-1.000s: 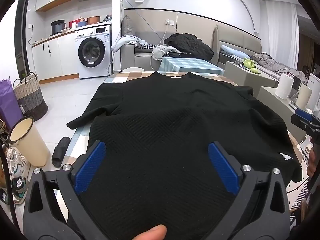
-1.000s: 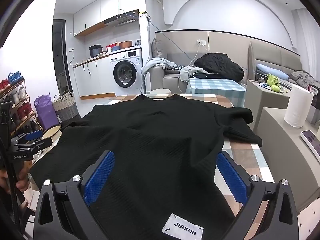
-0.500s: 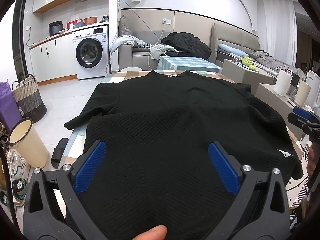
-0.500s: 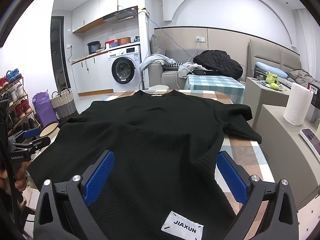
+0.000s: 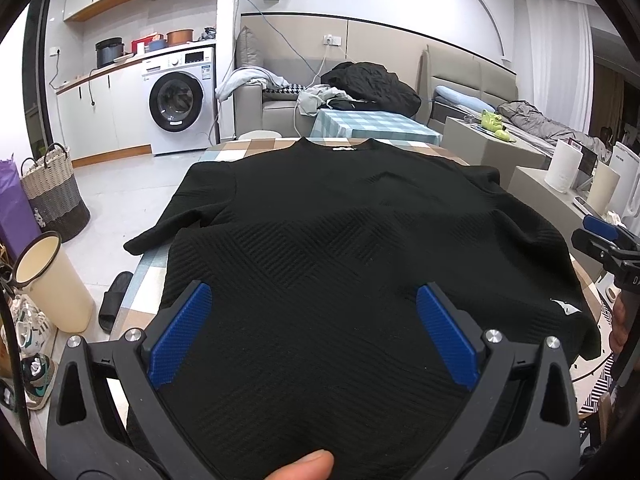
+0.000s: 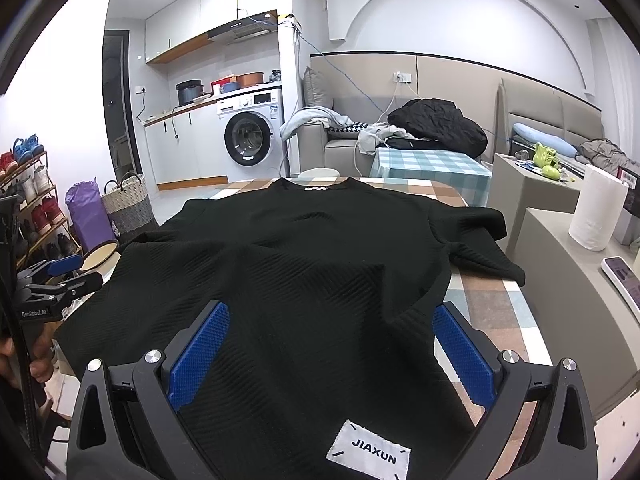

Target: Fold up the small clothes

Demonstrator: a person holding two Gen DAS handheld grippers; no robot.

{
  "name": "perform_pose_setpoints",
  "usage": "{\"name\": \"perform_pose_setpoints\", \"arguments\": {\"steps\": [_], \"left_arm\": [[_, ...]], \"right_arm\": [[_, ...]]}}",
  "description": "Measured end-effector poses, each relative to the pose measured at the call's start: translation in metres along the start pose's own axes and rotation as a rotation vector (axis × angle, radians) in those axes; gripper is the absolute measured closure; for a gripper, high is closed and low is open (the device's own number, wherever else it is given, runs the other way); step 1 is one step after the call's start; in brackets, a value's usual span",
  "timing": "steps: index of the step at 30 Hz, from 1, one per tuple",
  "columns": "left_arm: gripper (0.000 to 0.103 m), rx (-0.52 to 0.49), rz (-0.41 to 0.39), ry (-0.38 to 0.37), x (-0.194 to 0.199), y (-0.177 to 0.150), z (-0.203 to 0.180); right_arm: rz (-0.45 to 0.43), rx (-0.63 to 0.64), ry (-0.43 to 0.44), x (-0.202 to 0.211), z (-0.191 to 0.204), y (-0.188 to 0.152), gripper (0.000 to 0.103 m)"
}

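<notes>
A black textured T-shirt lies spread flat on the checkered table, collar at the far end, sleeves out to both sides. It also fills the right wrist view, with a white "JIAXUN" label at the near hem. My left gripper is open and empty above the near left hem. My right gripper is open and empty above the near right hem. Each gripper shows at the edge of the other's view: the right one, the left one.
A cream bin, a slipper and a woven basket stand on the floor left of the table. A paper towel roll and a grey counter are to the right. A washing machine and sofa lie beyond.
Both grippers have drawn back and risen slightly over the near hem. The shirt has not moved. Both stay open.
</notes>
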State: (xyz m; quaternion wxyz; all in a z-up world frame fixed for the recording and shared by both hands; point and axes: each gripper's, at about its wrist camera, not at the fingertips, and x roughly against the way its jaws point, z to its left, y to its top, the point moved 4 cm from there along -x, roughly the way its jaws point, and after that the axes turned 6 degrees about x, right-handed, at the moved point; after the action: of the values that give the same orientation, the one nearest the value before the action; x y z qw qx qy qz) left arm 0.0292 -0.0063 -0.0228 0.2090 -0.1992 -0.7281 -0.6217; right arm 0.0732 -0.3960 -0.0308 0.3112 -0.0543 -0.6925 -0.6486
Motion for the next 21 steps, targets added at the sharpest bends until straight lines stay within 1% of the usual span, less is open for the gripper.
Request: {"name": "perform_pose_setpoints", "arguments": {"steps": [21], "left_arm": [[0.001, 0.000, -0.001, 0.003, -0.0007, -0.0006, -0.0022]], "right_arm": [[0.019, 0.005, -0.005, -0.0032, 0.0040, -0.0045, 0.000]]}}
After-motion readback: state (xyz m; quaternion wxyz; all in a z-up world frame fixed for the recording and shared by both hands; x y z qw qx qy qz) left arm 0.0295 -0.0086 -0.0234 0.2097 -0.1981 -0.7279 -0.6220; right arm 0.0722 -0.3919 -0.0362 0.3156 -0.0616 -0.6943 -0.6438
